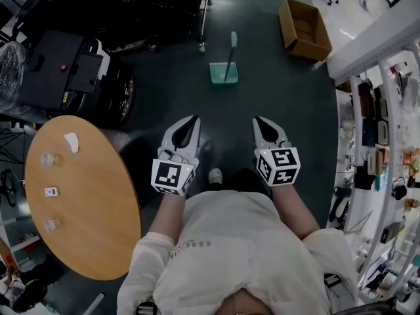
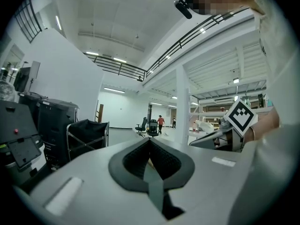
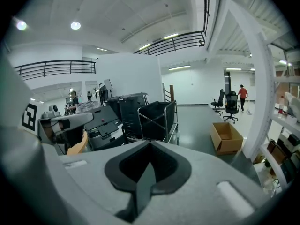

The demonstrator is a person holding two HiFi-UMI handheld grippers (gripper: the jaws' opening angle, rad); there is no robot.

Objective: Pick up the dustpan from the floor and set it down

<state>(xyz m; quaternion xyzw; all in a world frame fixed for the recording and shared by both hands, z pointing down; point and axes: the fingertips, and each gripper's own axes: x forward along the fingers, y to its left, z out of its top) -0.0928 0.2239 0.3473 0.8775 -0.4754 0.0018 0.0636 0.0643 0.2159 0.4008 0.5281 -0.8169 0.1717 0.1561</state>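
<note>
Dark floor [image 1: 275, 90] ahead, green dustpan [image 1: 223, 75] sits well clear of both grippers. Left gripper [image 1: 192, 121] and right gripper [image 1: 258, 121] are both pinched closed, empty. Looks like light, stiff plastic; I'd grab the upright handle [image 1: 231, 50].

Dark floor [image 1: 262, 104], dustpan [image 1: 223, 73], cardbd box [image 1: 304, 29]

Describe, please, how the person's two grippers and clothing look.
The left gripper and right gripper are pale grey tapered shells with black ribbed lining inside the jaws. Each bears a cube of black-and-white square markers. The person wears a white shirt whose sleeves leave the forearms bare; no cables show.
</note>
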